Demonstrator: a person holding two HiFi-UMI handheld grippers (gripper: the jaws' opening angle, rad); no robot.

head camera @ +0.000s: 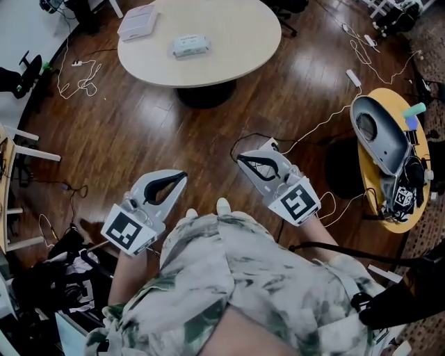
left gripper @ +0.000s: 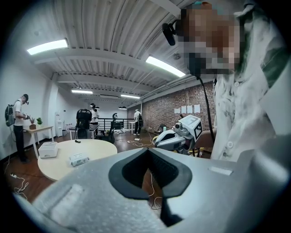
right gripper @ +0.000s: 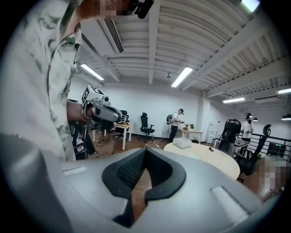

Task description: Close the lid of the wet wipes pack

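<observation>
No text, brand or number can be read; the wall sheets [left gripper: 187, 109] are too small.

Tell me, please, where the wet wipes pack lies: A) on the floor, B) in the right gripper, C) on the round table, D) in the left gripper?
C: the wet wipes pack sits on the round table, apart from the left gripper and right gripper, both shut empty.

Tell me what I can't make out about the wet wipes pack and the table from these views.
- Wet wipes pack: too small and far in the head view to tell if its lid is open or shut; no better in the left gripper view.
- White box: too small to tell what it is.
- Round table: far rim cut off by the head view's top edge.
</observation>
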